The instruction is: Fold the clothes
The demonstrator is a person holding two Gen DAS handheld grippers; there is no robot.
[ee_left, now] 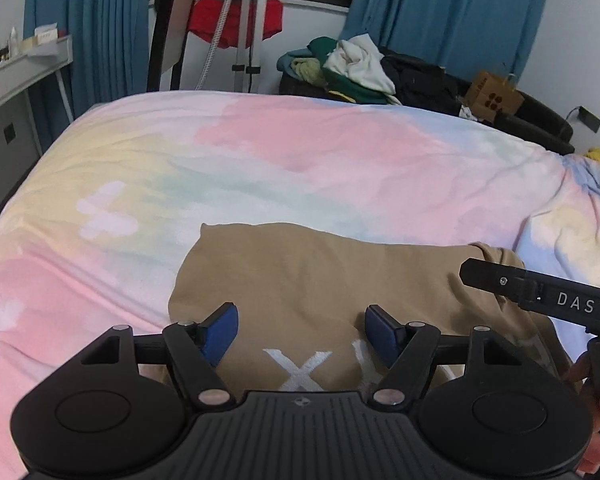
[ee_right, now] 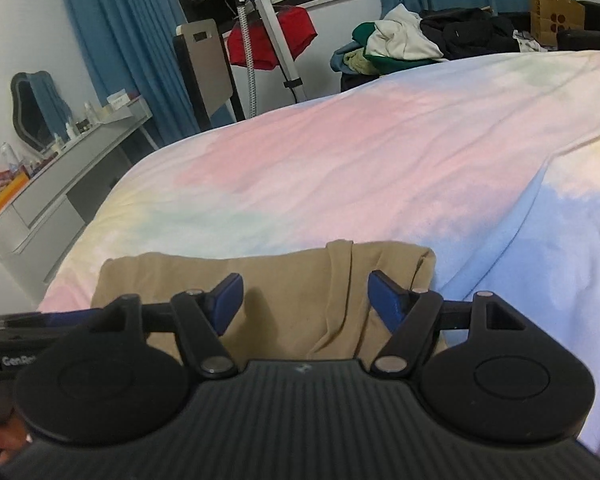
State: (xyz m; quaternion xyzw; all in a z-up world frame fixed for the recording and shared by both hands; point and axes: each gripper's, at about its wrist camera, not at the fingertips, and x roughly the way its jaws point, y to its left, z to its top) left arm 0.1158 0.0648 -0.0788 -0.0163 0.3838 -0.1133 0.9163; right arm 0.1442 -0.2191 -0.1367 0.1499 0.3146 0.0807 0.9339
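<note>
A: The bed [ee_left: 300, 168] fills most of both views, and the tan garment [ee_left: 320, 280] lies at six o'clock on it, near the front edge, already doubled over flat.

B: So which step is this?

A: Looks like a fold has just been laid down. The left gripper [ee_left: 300, 334] has its fingers apart with nothing between them, and the right gripper [ee_right: 302, 300] too (only cloth lying beneath).

B: And next?

A: Probably another fold or a smoothing: each would need to drop to an edge and pinch it. The loose strip [ee_right: 340, 296] at twelve o'clock from the right gripper may want tucking.

B: Pose?

A: Both angled downward over the garment, side by side, neither touching it.
</note>
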